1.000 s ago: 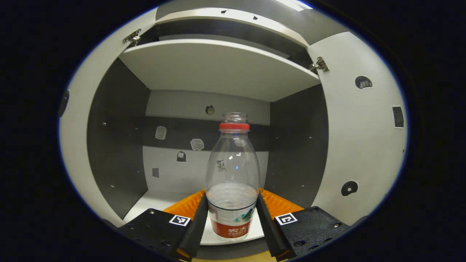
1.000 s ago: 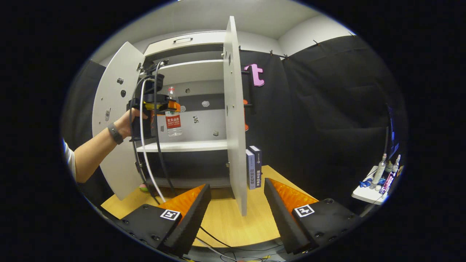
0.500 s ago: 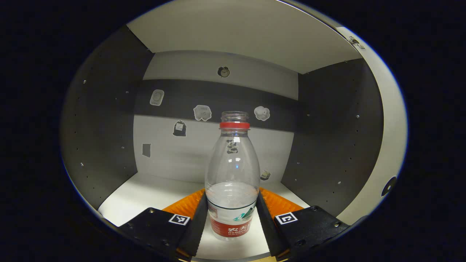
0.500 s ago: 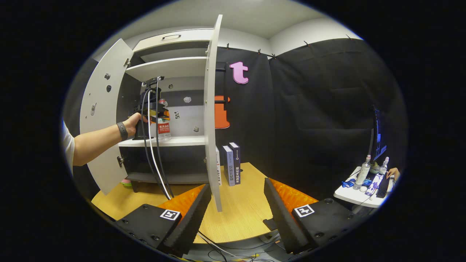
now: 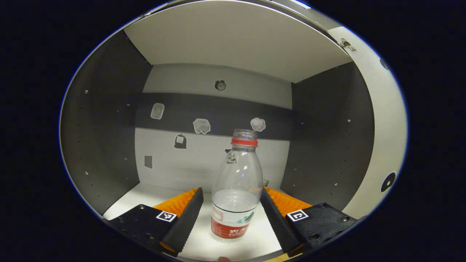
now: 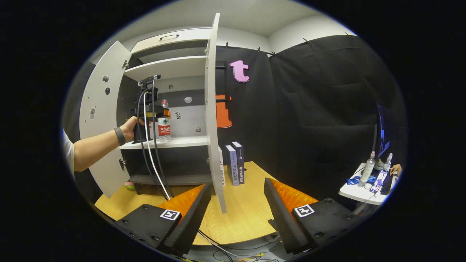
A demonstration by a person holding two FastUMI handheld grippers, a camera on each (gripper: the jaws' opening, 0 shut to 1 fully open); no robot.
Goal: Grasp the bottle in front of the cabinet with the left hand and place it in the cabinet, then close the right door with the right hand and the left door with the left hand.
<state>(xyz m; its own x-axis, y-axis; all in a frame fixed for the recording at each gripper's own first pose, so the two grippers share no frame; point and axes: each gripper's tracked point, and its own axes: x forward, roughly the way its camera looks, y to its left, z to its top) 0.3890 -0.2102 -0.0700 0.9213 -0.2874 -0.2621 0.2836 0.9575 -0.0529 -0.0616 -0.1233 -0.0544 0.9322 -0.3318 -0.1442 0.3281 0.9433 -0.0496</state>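
Note:
A clear bottle point(image 5: 236, 189) with a red neck ring and red label stands upright on the cabinet's white shelf point(image 5: 145, 200). My left gripper point(image 5: 231, 191) is open around it, with a gap between the left finger point(image 5: 184, 218) and the bottle, while the right finger point(image 5: 276, 218) sits close beside it. In the right gripper view, the bottle point(image 6: 164, 123) rests on the shelf point(image 6: 185, 142), and a hand point(image 6: 129, 127) holds the left gripper point(image 6: 160, 112) at it. My right gripper point(image 6: 237, 185) is open and holds nothing, just in front of the right door's edge point(image 6: 213, 109). The left door point(image 6: 105, 116) stands wide open.
Dark side walls and a sticker-covered back panel point(image 5: 204, 145) enclose the compartment. Cables point(image 6: 151, 156) hang from the left gripper down to the wooden table point(image 6: 244, 214). Upright books point(image 6: 235, 167) stand right of the cabinet. A side table point(image 6: 367, 187) with small bottles is at far right.
The left gripper's fingers have spread apart and let go of the bottle, which now stands on the shelf. The right gripper has hardly moved.

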